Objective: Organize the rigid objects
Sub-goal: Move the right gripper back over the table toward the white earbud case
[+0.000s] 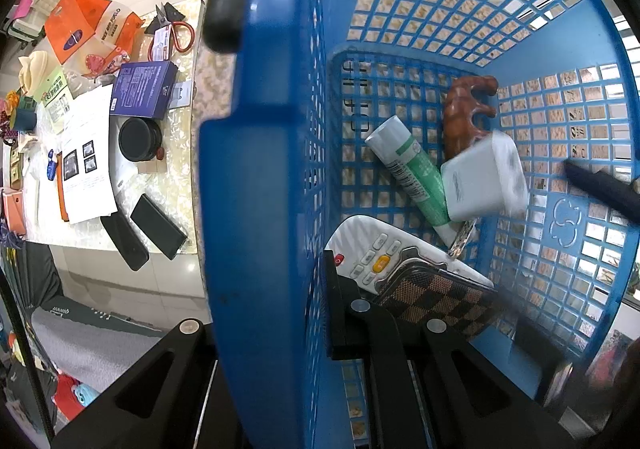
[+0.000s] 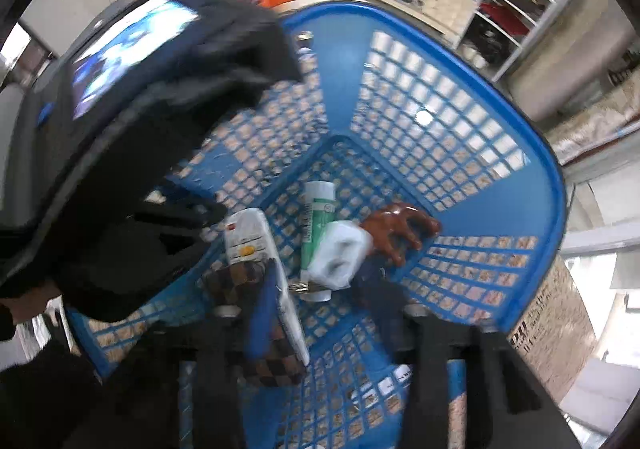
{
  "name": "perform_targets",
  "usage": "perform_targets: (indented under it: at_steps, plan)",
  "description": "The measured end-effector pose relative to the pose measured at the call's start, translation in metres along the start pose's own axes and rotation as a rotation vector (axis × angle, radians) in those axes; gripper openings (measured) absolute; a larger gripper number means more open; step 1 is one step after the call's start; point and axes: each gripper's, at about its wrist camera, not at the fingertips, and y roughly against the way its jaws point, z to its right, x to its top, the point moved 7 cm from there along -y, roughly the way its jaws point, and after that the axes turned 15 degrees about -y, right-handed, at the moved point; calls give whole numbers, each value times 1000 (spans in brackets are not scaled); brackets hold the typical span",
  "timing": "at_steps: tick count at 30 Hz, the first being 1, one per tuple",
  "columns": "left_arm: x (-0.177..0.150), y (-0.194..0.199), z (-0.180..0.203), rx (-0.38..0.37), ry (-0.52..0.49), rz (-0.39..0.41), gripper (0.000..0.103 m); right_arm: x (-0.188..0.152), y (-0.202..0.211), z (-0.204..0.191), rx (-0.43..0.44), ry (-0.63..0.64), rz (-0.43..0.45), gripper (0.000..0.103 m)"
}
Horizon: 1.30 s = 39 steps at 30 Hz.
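A blue mesh basket [image 1: 560, 61] [image 2: 460, 137] fills both views. My left gripper [image 1: 272, 329] is shut on the basket's near wall, one finger outside and one inside. In the basket lie a white remote [image 1: 376, 253] [image 2: 244, 237], a brown checkered case [image 1: 436, 301] [image 2: 240, 281], a green-and-white tube [image 1: 412, 165] [image 2: 316, 217], a brown wooden figure [image 1: 464, 109] [image 2: 396, 229] and a blurred white charger block [image 1: 484, 177] [image 2: 340, 257]. My right gripper [image 2: 320, 313] is open above the basket's inside, with nothing between its fingers. The left gripper's body [image 2: 140, 121] covers the basket's left side.
A marble table [image 1: 176, 169] at left holds a purple box [image 1: 144, 89], a black round case [image 1: 138, 139], two black flat cases [image 1: 158, 225], papers [image 1: 88, 153], red scissors [image 1: 176, 33] and an orange bag [image 1: 80, 29]. Shelves [image 2: 500, 9] stand behind.
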Motion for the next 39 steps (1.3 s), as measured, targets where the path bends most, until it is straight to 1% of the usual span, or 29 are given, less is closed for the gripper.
perform_targets:
  at_steps: [1,3,5,6,10,13,15,18,21,24,26,27,30,32,36,39]
  plan:
    - [0,0,0,-4,1,1,8,-1,2,0,-20,11,11,89]
    - [-1,0,-1,-6,2,2,8,-3,14,3,-51,32,27,89]
    - [-1,1,-1,-4,1,4,8,-8,28,9,-63,33,44,89]
    - [-1,1,-1,-3,0,5,8,-10,36,13,-62,35,59,89]
    - [0,2,0,2,2,5,8,-23,73,35,-66,20,119,96]
    - [0,3,1,9,2,3,8,-36,97,57,-73,-16,156,97]
    - [1,4,2,8,1,4,8,-44,106,70,-70,-43,164,97]
    - [2,4,2,10,1,4,9,-60,114,84,-48,-86,182,103]
    - [2,4,2,9,3,4,9,-82,107,91,-15,-122,160,103]
    - [2,4,1,8,4,5,9,-103,92,84,-1,-115,121,103]
    - [2,5,1,9,5,4,9,-123,72,77,41,-139,77,103]
    - [2,5,0,9,7,5,9,-134,57,70,63,-148,35,103]
    - [1,6,-1,6,15,8,9,-158,28,57,59,-149,-11,103]
    - [1,6,-2,8,16,9,9,-168,14,52,71,-175,-33,103]
    - [1,6,-3,11,16,8,10,-175,-4,53,73,-257,-41,103]
    - [1,7,-3,11,14,8,10,-178,-14,46,74,-247,-61,103]
